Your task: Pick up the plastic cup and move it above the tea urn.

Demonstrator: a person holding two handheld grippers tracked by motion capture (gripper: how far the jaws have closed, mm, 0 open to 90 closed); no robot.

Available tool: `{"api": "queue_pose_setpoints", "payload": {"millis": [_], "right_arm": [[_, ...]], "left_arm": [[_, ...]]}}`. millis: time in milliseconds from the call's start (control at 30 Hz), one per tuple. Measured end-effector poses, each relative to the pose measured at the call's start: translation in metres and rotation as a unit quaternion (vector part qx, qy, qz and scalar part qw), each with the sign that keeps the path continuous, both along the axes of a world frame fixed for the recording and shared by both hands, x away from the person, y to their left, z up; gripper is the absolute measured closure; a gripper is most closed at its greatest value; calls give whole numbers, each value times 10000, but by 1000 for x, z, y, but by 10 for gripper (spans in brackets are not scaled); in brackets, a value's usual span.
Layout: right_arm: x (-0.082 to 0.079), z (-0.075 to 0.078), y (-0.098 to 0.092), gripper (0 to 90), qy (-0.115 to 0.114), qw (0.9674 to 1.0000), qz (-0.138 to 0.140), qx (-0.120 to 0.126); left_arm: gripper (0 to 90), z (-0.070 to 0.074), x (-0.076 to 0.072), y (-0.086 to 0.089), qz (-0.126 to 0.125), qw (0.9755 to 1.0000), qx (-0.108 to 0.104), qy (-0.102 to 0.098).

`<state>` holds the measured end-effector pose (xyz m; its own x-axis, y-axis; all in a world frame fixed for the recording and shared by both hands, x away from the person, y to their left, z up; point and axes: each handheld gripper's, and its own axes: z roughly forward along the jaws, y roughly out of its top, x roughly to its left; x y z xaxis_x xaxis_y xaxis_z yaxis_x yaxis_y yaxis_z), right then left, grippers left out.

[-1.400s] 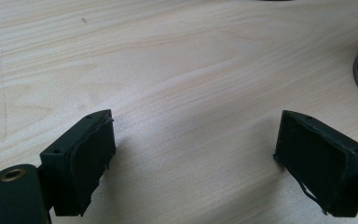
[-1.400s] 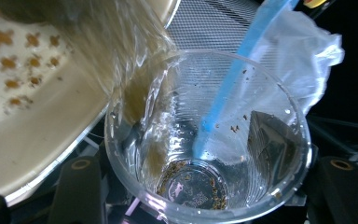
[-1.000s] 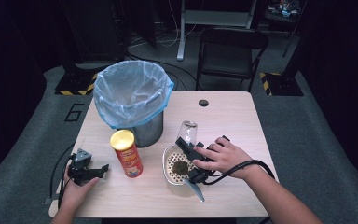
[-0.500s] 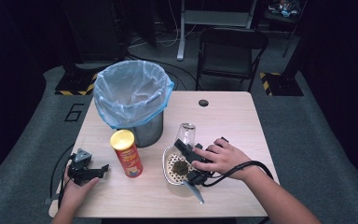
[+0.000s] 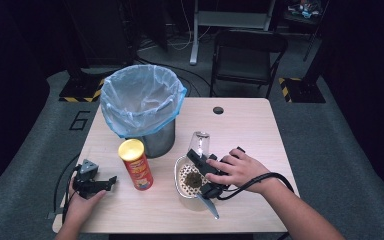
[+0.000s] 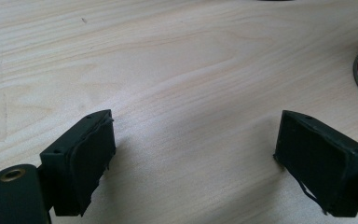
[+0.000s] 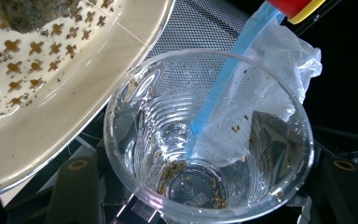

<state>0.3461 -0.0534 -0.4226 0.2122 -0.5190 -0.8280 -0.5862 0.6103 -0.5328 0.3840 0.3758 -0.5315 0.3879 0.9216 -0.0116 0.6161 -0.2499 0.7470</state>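
My right gripper (image 5: pixel 203 159) is shut on a clear plastic cup (image 5: pixel 200 141), which it holds tilted just above the far rim of a cream plate (image 5: pixel 179 186) with a brown pattern. In the right gripper view the cup (image 7: pixel 205 140) sits between my right gripper's (image 7: pixel 209 164) black jaws, its mouth towards the camera and brown crumbs in its bottom. A dark lump (image 7: pixel 28 14) lies on the plate (image 7: pixel 51 107). My left gripper (image 5: pixel 109 183) rests on the table at the left, open with nothing between the jaws; in its own view my left gripper (image 6: pixel 193 140) shows bare wood between them.
A red and yellow chips can (image 5: pixel 136 164) stands between the two hands. Behind it is a metal mesh bin (image 5: pixel 157 140) lined with a blue bag (image 5: pixel 140 100). A utensil (image 5: pixel 209 206) lies at the plate's near edge. A black chair (image 5: pixel 247 55) stands beyond the table.
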Motion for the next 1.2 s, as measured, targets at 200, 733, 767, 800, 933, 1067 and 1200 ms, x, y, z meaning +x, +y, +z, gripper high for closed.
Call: {"api": "queue_pose_setpoints", "payload": {"millis": [200,733,767,800,933,1067,1200], "right_arm": [[0,0,0,351,-110,9999,-3,-11],[-1,5,2,349,-288,9990,37,-326],[-2,5,2,349,-301,9990,43,-319],[-2,5,2,349,-303,9990,48,-319],[-1,2,1,349,-251,9997,28,-65],[-2,3,1,348,-225,9997,33,-62],[-1,4,1,346,-155,9999,5,-19]], "left_arm": [[116,0,0,0,1,10000,-3,-1],[116,0,0,0,2,10000,-2,-2],[116,0,0,0,2,10000,-3,0],[116,0,0,0,-3,10000,9,13],[116,0,0,0,-3,10000,9,14],[116,0,0,0,-1,10000,7,13],[116,0,0,0,-2,10000,7,13]]}}
